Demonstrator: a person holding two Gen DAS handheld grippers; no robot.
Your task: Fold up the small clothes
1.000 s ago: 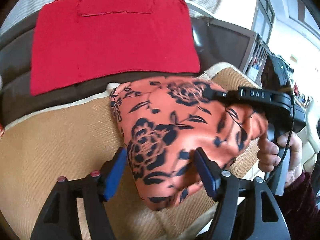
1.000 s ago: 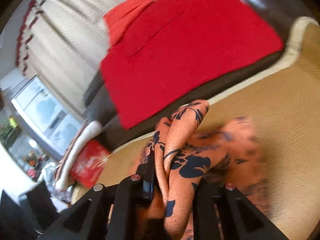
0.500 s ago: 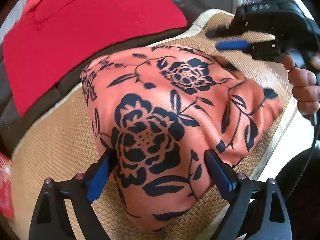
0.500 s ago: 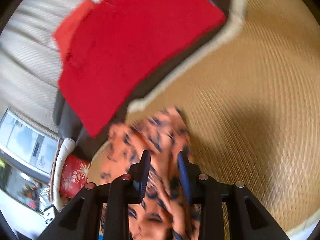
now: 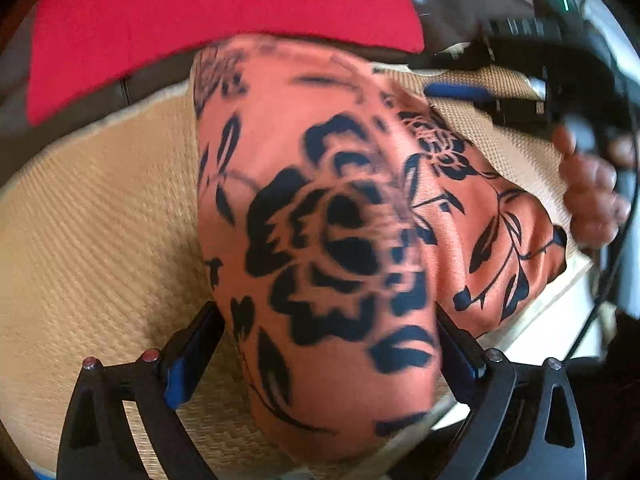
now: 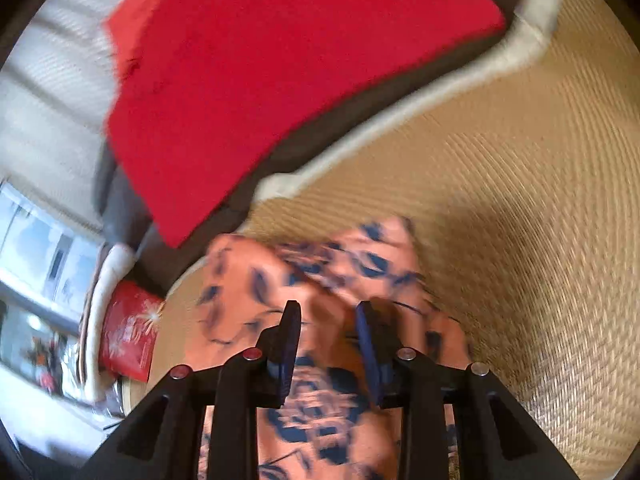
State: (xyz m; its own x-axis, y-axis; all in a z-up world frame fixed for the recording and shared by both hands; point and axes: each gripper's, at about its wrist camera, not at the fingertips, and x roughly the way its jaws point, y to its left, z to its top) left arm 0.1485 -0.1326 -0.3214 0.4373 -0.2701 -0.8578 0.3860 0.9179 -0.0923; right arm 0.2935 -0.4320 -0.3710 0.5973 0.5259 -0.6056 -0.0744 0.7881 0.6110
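Left claw (image 5: 328, 344) spread wide around floral garment (image 5: 320, 220); right claw (image 6: 328, 320) parted, empty; woven mat (image 6: 520, 200) beneath.

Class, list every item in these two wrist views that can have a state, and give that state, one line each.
floral garment: partly folded, one layer lifted over the rest, blurred.
left gripper: fingers wide apart, fabric draped between them; grip unclear.
right gripper: fingers apart over the cloth, nothing clamped.
red cloth: spread flat.
woven mat: lying flat under the garment.
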